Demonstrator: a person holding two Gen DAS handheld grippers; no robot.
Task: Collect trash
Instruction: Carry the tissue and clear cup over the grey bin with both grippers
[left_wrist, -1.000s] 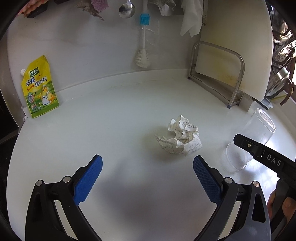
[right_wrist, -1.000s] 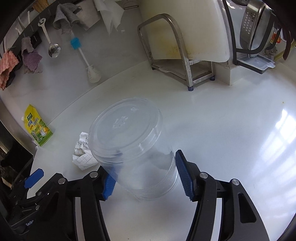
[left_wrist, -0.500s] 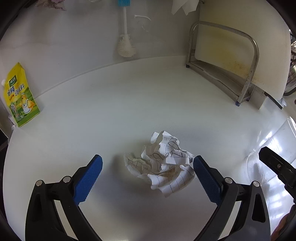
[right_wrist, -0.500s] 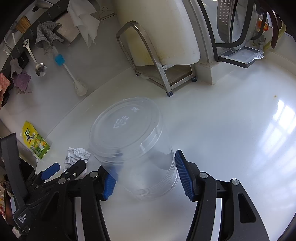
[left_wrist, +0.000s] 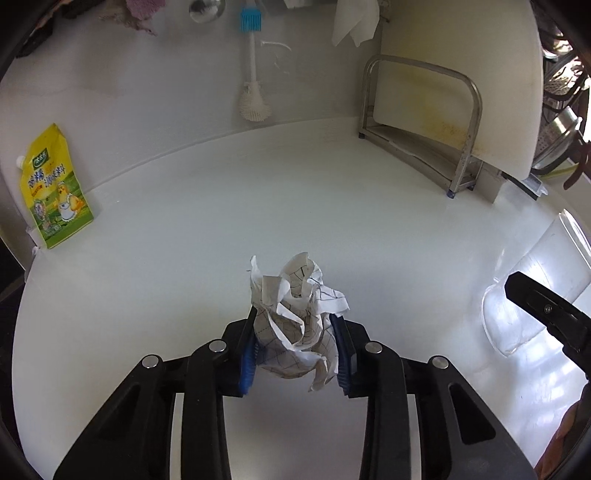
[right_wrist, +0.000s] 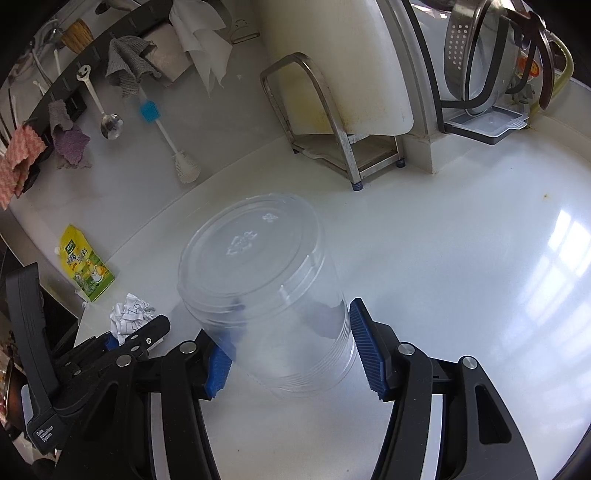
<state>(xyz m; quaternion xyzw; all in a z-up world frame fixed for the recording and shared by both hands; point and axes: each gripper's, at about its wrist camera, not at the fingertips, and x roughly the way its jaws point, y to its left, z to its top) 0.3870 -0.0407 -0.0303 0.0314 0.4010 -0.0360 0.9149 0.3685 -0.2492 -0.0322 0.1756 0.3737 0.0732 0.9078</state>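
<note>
Mid-counter (left_wrist: 207, 229): pinched paper wad (left_wrist: 295, 321)

Black tongs (left_wrist: 295, 354), ribbed blue pads (right_wrist: 364, 347)

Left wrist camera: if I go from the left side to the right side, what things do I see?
Yellow seasoning pouch → white brush → crumpled paper between the closing left gripper → metal rack → clear plastic container.

Bright daylight from my right throws window glare across the glossy worktop (right_wrist: 480, 258), with soft shadows beneath the claws. Both fisheye views bend hard at the dark, vignetted edges; the centres stay sharp.
</note>
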